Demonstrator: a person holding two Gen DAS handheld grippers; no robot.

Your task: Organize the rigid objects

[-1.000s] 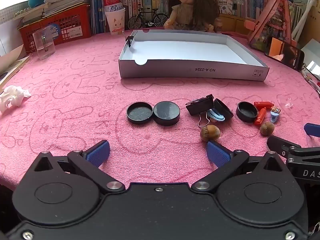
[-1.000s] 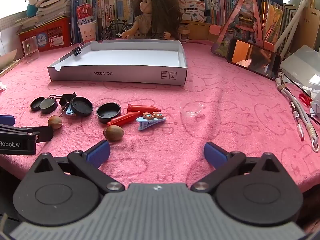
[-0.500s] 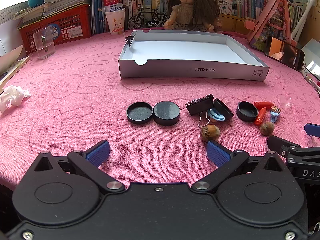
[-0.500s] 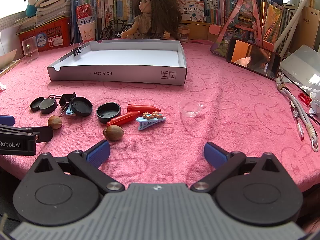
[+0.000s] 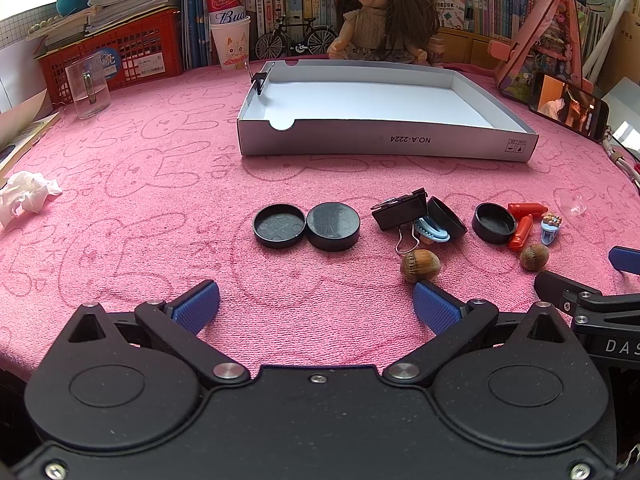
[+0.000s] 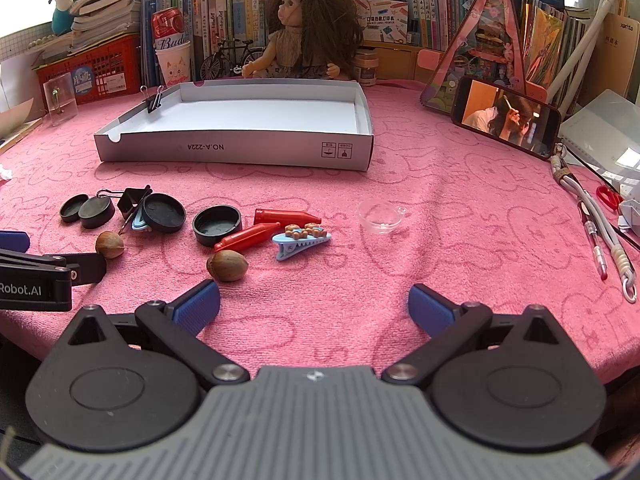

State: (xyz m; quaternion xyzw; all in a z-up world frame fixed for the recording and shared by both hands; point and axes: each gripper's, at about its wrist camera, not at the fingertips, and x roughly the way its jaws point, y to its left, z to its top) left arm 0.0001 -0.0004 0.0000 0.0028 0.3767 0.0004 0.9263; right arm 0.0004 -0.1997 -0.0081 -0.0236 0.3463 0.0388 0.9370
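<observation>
Currently: pink towel-covered surface (image 5: 152,184) bare between white cardboard tray (image 5: 384,146) and row of small items | black round lids (image 5: 306,226), brown acorns (image 6: 227,265) near front edge | left gripper (image 5: 316,306) low, jaws wide, empty | right gripper (image 6: 314,306) alongside, jaws wide, empty

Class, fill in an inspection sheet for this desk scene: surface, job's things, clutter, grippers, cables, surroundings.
Surface: pink towel with a rabbit print.
Job's things: empty white box; black caps, hazelnuts, red pieces, blue hair clip and binder clip loose in front of it.
Clutter: crumpled tissue, clear cup.
Grippers: left gripper and right gripper both open, empty.
Cables: white cord at the right edge.
Surroundings: doll, books, red basket, phone.
</observation>
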